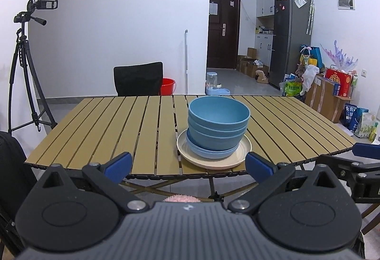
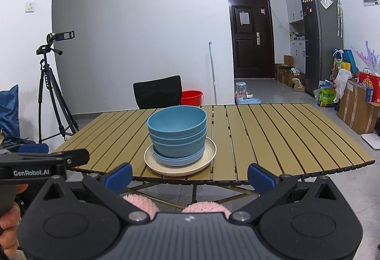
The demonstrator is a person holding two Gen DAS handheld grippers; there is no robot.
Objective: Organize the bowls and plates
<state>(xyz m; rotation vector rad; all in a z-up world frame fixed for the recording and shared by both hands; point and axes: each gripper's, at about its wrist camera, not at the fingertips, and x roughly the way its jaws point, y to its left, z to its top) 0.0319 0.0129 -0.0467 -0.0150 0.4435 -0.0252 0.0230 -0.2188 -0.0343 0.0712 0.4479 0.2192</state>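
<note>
A stack of blue bowls (image 1: 218, 124) sits on a light blue plate (image 1: 211, 153), which rests on a cream plate (image 1: 242, 153) near the front edge of the slatted table (image 1: 106, 129). The same stack of bowls (image 2: 178, 132) on the cream plate (image 2: 209, 155) shows in the right wrist view. My left gripper (image 1: 188, 166) is open and empty, held off the table's front edge, just short of the stack. My right gripper (image 2: 190, 177) is open and empty, also in front of the table edge. The left gripper's side (image 2: 42, 162) shows at the left of the right wrist view.
A black chair (image 1: 139, 79) stands behind the table, with a red bucket (image 1: 168, 85) beside it. A camera tripod (image 1: 23, 65) stands at the left. Boxes and bags (image 1: 327, 91) crowd the floor at the right. Pink slippers (image 2: 206, 207) show below the table edge.
</note>
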